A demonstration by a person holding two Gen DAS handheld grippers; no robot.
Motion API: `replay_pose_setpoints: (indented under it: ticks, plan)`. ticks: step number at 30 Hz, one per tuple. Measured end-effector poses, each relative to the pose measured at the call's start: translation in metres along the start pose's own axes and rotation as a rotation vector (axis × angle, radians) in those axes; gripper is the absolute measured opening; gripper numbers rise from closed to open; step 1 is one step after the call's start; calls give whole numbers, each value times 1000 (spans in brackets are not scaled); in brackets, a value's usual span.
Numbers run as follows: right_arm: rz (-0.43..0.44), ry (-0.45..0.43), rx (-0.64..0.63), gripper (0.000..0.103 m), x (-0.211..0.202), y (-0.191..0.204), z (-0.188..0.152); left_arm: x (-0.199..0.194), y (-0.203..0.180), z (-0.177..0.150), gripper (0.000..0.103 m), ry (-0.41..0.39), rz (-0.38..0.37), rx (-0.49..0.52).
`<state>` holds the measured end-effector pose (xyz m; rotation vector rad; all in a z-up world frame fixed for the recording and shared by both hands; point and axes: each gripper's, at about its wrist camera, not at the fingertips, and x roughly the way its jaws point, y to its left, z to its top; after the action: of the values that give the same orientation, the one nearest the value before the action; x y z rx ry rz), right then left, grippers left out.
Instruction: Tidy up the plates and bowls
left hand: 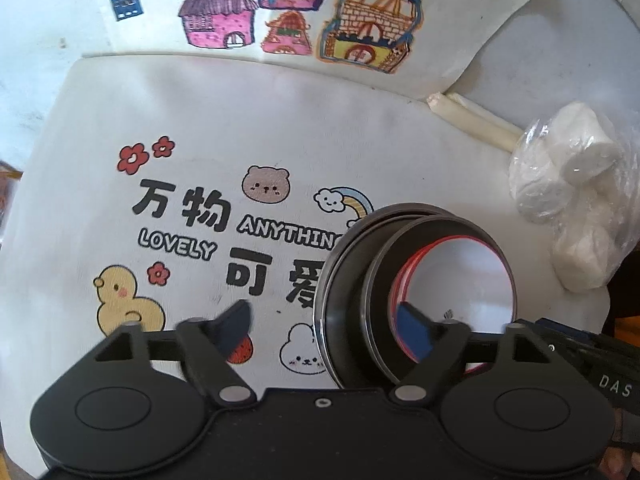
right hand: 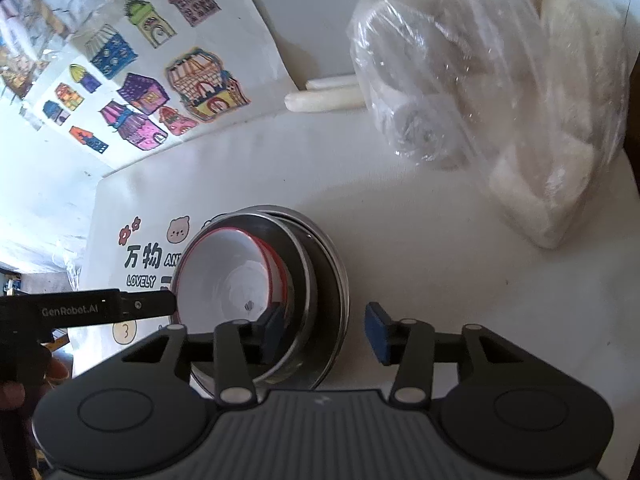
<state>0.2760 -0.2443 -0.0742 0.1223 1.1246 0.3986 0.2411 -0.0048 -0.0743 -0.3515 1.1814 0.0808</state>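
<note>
The nested steel bowls (right hand: 320, 276) looked glossy metal, the inner red-rimmed bowl (right hand: 236, 280) smooth white; lower-left cloth bag (left hand: 200, 120) matt; upper-right plastic bag (right hand: 500, 100) crinkly, clear.

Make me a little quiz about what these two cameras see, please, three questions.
1. True or false: the white bowl sits nested inside the metal bowls.
2. What colour is the white bowl's rim line?
3. Which lies nearest the plastic bag of white rolls? A) the duck picture B) the two white sticks C) the left tongs

Key: 1 true; 2 red; 3 B.
</note>
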Motion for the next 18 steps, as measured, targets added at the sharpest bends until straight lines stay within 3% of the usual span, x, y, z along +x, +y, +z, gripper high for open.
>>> replay_pose_setpoints:
  ticks: [7, 10, 18]
  plan:
    - [-6, -68, -64, 75, -25, 4, -12, -17, -6, -19, 102, -52, 7, -47]
    - [-10, -116, -98, 88, -38, 2, -18, -26, -10, -31, 102, -88, 6, -63]
    - [16, -209, -163, 103, -71, 0, -32, -48, -14, -64, 102, -170, 4, -84]
